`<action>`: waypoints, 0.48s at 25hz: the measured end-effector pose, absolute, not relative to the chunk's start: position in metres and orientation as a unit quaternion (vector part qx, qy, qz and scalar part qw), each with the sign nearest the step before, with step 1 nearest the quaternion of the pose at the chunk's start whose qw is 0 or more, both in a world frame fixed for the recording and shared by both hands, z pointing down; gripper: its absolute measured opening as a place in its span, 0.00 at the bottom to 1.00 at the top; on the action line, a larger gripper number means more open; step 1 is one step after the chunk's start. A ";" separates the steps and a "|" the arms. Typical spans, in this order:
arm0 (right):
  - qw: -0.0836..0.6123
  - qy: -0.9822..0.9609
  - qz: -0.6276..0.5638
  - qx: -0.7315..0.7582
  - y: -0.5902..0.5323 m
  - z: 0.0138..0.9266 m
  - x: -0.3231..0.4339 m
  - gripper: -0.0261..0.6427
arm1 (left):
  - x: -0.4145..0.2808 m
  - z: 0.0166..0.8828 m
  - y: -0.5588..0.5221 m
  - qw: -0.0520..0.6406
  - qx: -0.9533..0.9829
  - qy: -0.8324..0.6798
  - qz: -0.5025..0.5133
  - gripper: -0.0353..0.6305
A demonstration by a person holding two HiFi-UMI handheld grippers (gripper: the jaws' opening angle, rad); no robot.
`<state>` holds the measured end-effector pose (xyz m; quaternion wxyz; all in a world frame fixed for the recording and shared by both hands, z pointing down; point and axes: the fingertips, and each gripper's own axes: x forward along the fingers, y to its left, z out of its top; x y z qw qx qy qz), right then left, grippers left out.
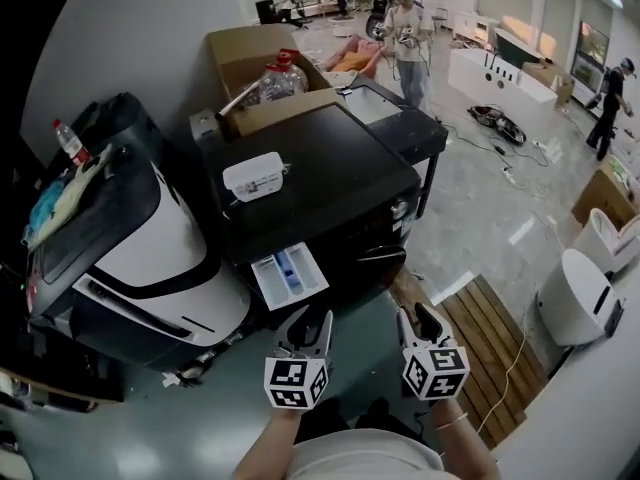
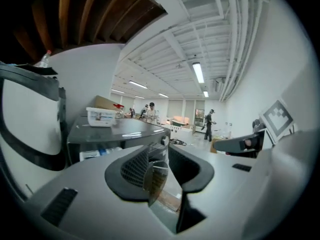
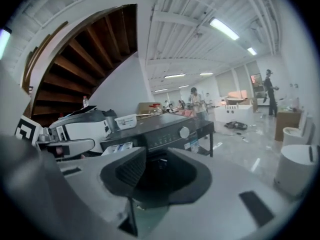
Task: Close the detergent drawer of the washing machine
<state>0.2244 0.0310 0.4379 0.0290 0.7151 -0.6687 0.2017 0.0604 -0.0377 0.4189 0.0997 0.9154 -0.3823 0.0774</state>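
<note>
The black washing machine (image 1: 320, 183) stands ahead of me, and its white detergent drawer (image 1: 288, 275), with a blue compartment, sticks out of the front at the upper left. My left gripper (image 1: 308, 323) hovers just below and to the right of the drawer, open and holding nothing. To its right, my right gripper (image 1: 420, 320) is also open and empty, in front of the machine's door. The left gripper view shows the drawer (image 2: 95, 153) to the left beyond its gripper (image 2: 165, 171). The right gripper view shows the drawer (image 3: 117, 147) above its gripper (image 3: 160, 176).
A small white box (image 1: 255, 176) lies on the washer's top, with a cardboard box (image 1: 265, 78) of bottles behind it. A white and black machine (image 1: 150, 248) stands close on the left. A wooden pallet (image 1: 495, 338) and a white appliance (image 1: 580, 298) are on the right. People (image 1: 405, 38) stand far back.
</note>
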 end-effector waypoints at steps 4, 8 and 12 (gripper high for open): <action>0.044 -0.723 0.198 0.660 0.004 0.438 0.184 0.21 | 0.011 0.421 -0.036 0.113 0.880 -0.455 0.072 0.22; 0.054 -0.757 0.196 0.621 -0.018 0.440 0.149 0.21 | -0.028 0.425 -0.036 0.118 0.852 -0.505 0.072 0.22; 0.070 -0.780 0.197 0.590 -0.031 0.446 0.125 0.21 | -0.057 0.434 -0.033 0.129 0.828 -0.540 0.076 0.22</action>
